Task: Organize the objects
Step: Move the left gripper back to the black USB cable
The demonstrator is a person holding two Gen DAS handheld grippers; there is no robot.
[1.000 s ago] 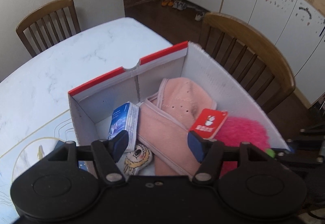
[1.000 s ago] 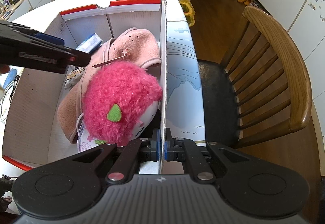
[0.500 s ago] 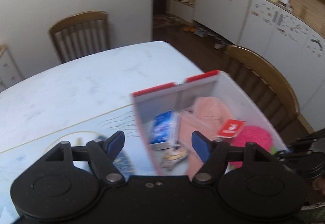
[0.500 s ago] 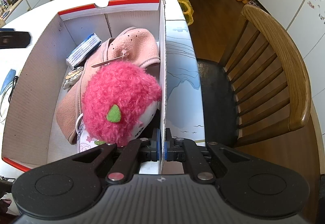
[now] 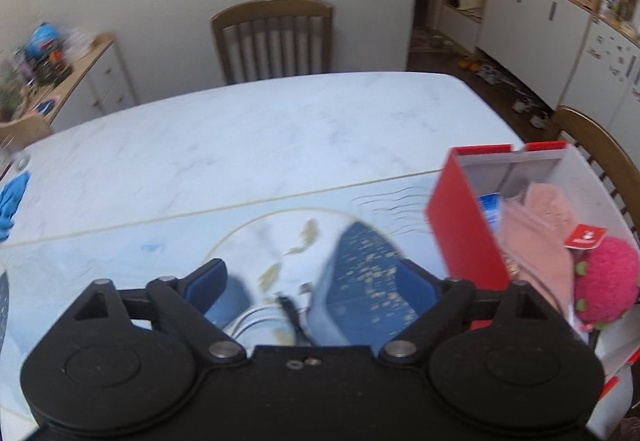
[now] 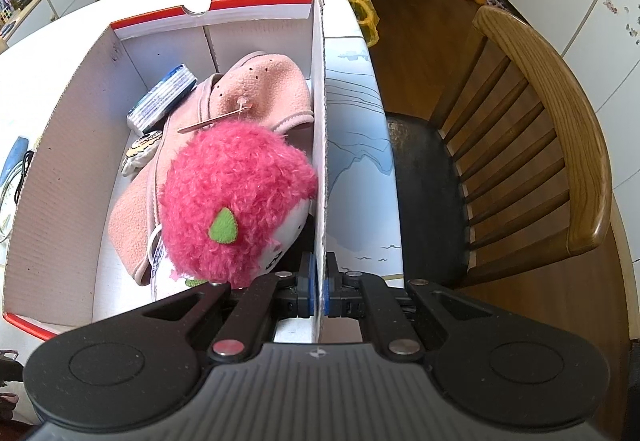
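A white cardboard box with red edges (image 6: 319, 161) stands on the table and holds a fuzzy pink plush (image 6: 232, 201), a pink fleece hat (image 6: 260, 89), a blue-and-white packet (image 6: 164, 99) and a small cartoon badge (image 6: 140, 155). My right gripper (image 6: 319, 291) is shut on the box's right wall near its front corner. My left gripper (image 5: 312, 281) hovers over the table to the left of the box (image 5: 464, 225), jaws opening and gripping nothing. Below it lie a blue speckled pouch (image 5: 360, 269), a white cable (image 5: 256, 321) and a black plug (image 5: 292, 315).
A printed light-blue mat (image 5: 160, 241) covers the near part of the marble table (image 5: 280, 129). A blue cloth (image 5: 12, 201) lies at the far left edge. One wooden chair (image 5: 276, 37) stands behind the table and another (image 6: 540, 145) right of the box.
My left gripper came out of the box and swung left over the mat, its jaws spreading wider. The right gripper kept still on the box wall.
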